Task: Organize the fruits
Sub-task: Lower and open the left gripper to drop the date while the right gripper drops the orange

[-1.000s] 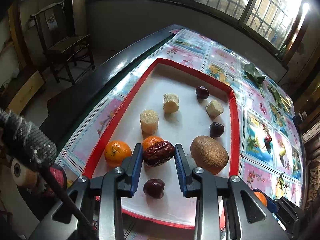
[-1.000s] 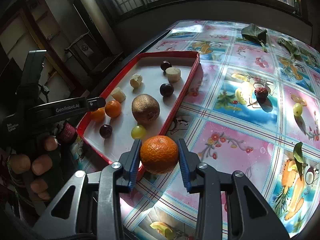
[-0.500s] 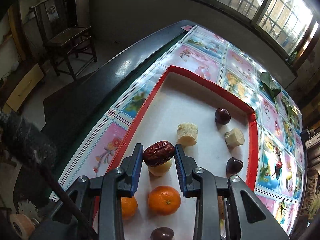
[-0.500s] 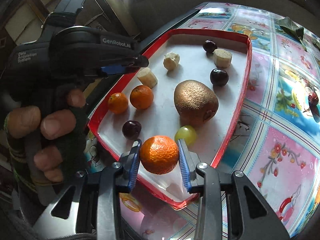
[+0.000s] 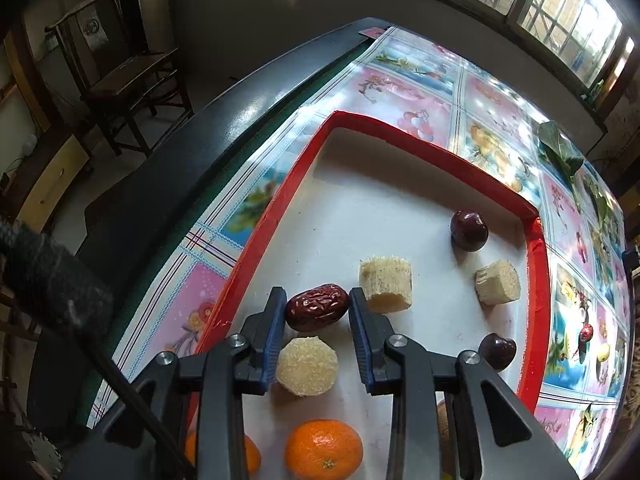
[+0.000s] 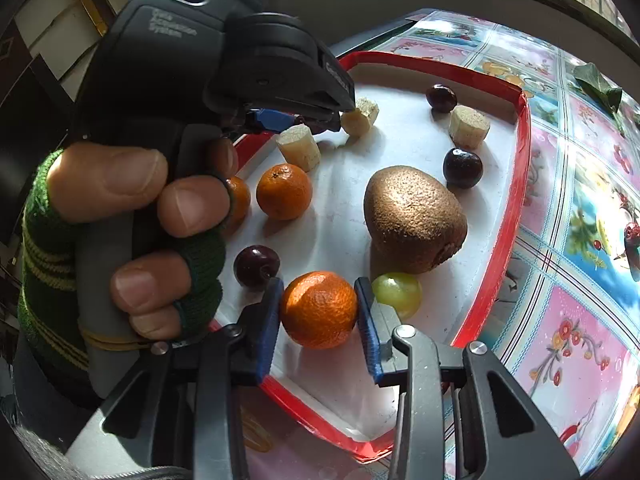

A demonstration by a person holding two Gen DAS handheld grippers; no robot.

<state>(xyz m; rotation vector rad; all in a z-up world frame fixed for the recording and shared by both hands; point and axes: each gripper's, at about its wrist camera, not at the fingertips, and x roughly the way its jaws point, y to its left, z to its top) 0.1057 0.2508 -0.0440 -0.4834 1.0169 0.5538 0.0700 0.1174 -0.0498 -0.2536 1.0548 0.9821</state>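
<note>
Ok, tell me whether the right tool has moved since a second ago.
Yes. The right tool, gripping the mandarin, has moved from over the tablecloth across the red tray rim and now hangs beside the green grape.

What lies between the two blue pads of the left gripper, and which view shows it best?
A wrinkled red date sits clamped between the left gripper pads, above the red tray. The left wrist view shows it plainly.

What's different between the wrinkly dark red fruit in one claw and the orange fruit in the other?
The red date is dark, glossy, wrinkled and oblong; the mandarin is bright orange, finely dimpled and round. The date looks slimmer than the mandarin. The left gripper holds the date; the right gripper holds the mandarin. Both are clamped between blue pads over the red tray.
</note>
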